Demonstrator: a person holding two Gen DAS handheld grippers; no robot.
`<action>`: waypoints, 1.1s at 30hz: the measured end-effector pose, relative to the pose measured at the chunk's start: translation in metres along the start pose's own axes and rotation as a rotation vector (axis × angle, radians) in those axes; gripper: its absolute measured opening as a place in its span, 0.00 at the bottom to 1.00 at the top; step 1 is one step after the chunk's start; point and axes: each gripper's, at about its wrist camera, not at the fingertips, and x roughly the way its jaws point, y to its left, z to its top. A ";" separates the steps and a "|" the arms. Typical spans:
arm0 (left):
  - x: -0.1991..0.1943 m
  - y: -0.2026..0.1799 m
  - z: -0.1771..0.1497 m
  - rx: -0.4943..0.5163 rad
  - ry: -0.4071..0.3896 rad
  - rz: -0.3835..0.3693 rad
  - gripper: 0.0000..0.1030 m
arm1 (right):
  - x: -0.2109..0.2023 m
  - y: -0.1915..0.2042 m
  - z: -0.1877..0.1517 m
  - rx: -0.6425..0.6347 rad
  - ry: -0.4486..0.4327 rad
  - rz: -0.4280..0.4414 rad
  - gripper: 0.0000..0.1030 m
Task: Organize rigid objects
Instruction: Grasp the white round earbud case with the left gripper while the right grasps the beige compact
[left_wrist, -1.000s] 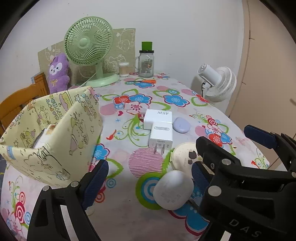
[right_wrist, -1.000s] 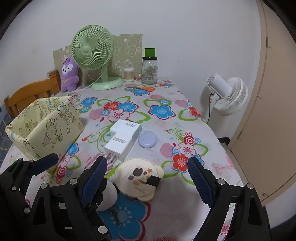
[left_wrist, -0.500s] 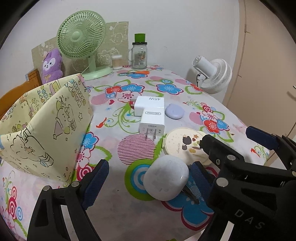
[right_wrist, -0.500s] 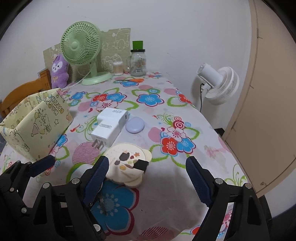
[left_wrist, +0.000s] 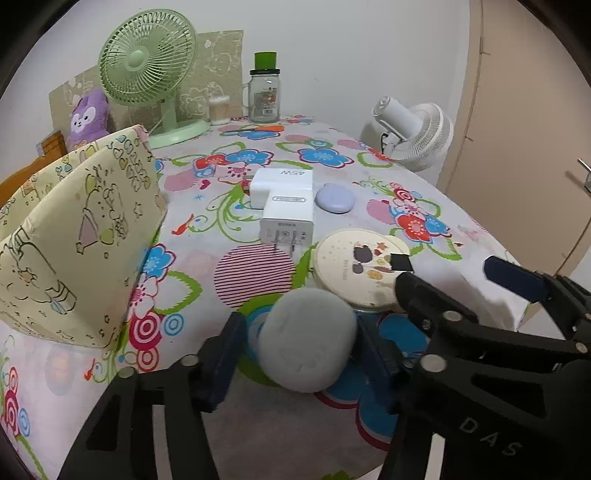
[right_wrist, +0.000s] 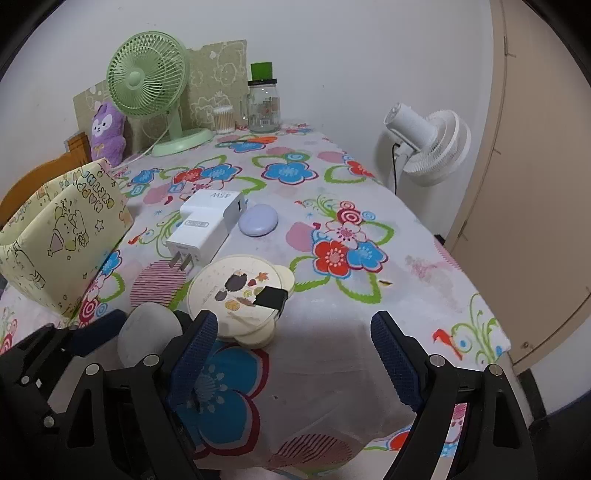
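Observation:
A white oval case (left_wrist: 308, 339) lies on the flowered tablecloth between the fingers of my left gripper (left_wrist: 299, 354), whose jaws stand close on both its sides. It also shows in the right wrist view (right_wrist: 147, 334). My right gripper (right_wrist: 291, 365) is open and empty over the table's near edge. Beyond lie a round cream compact (left_wrist: 354, 271) with a black tab, two white chargers (left_wrist: 286, 205) and a lilac oval case (left_wrist: 335, 198). A yellow fabric box (left_wrist: 74, 236) stands at left.
A green desk fan (left_wrist: 147, 70), a purple plush (left_wrist: 88, 120), a glass jar with green lid (left_wrist: 264, 96) and a cotton-swab pot (left_wrist: 219, 109) stand at the table's far end. A white floor fan (right_wrist: 430, 146) and a beige door are at right.
My left gripper has moved forward and narrowed around the white oval case. My right gripper has drifted back toward the table's near edge, still open.

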 end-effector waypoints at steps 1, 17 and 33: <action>0.000 0.000 0.000 0.002 -0.002 -0.006 0.55 | 0.001 0.000 0.000 0.004 0.003 0.002 0.85; 0.004 0.022 0.008 -0.005 0.009 0.013 0.51 | 0.021 0.022 0.013 -0.009 0.032 0.050 0.85; 0.008 0.030 0.011 0.034 0.021 -0.021 0.51 | 0.051 0.037 0.021 0.001 0.100 0.000 0.82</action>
